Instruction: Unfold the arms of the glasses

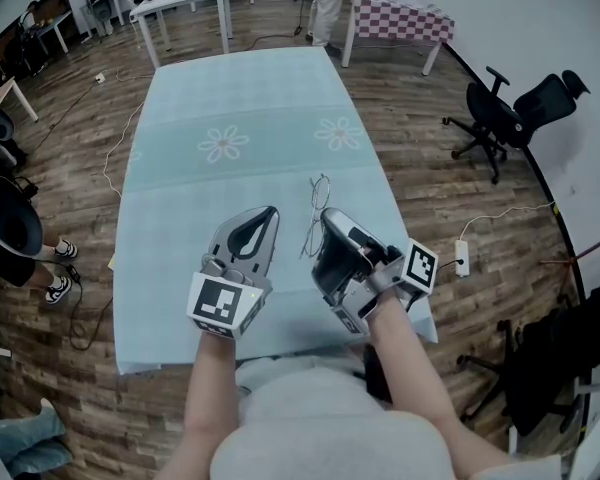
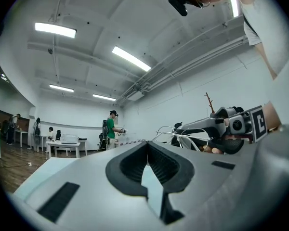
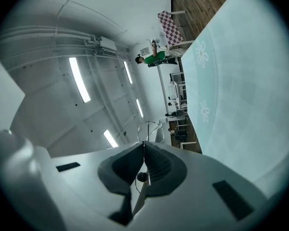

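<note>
Two grippers hover above a blue-clothed table (image 1: 240, 98). The right gripper (image 1: 327, 218) pinches the thin wire glasses (image 1: 320, 190) at its tips. The left gripper (image 1: 271, 211), clenched on nothing, sits just beside them.

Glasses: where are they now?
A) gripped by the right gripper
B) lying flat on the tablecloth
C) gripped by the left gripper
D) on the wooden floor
A: the right gripper has its jaws shut on the thin wire frame of the glasses, while the left gripper is shut on nothing.
</note>
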Tool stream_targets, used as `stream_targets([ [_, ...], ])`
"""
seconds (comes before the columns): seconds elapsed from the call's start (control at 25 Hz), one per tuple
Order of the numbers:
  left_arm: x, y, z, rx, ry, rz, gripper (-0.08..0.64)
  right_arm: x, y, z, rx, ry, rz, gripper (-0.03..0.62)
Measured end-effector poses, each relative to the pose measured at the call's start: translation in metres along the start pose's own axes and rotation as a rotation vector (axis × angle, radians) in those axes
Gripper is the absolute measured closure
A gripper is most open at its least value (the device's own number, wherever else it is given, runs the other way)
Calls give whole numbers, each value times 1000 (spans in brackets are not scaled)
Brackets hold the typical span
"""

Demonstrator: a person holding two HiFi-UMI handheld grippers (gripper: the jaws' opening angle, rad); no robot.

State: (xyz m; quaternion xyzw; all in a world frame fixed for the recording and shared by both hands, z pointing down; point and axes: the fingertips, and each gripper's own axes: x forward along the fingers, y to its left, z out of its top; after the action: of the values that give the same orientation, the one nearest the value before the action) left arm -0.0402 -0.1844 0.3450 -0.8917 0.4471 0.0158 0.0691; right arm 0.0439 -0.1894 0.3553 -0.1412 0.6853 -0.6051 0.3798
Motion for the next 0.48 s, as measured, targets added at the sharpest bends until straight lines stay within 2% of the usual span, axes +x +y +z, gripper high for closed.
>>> stream_targets([
  [0.16, 4, 2, 1, -6, 4, -81, 549, -1, 1, 0, 4, 12, -2, 581],
  [0.2, 6, 0, 1, -8, 3, -107, 536, -2, 1, 1, 0, 10, -5, 581],
  [0.24, 8, -2, 1, -17, 4, -133, 492, -3, 1, 2, -6, 8, -9, 581],
  [0.48, 11, -29, 10, -159, 61, -296, 491, -4, 0, 4, -86, 14, -45, 581],
])
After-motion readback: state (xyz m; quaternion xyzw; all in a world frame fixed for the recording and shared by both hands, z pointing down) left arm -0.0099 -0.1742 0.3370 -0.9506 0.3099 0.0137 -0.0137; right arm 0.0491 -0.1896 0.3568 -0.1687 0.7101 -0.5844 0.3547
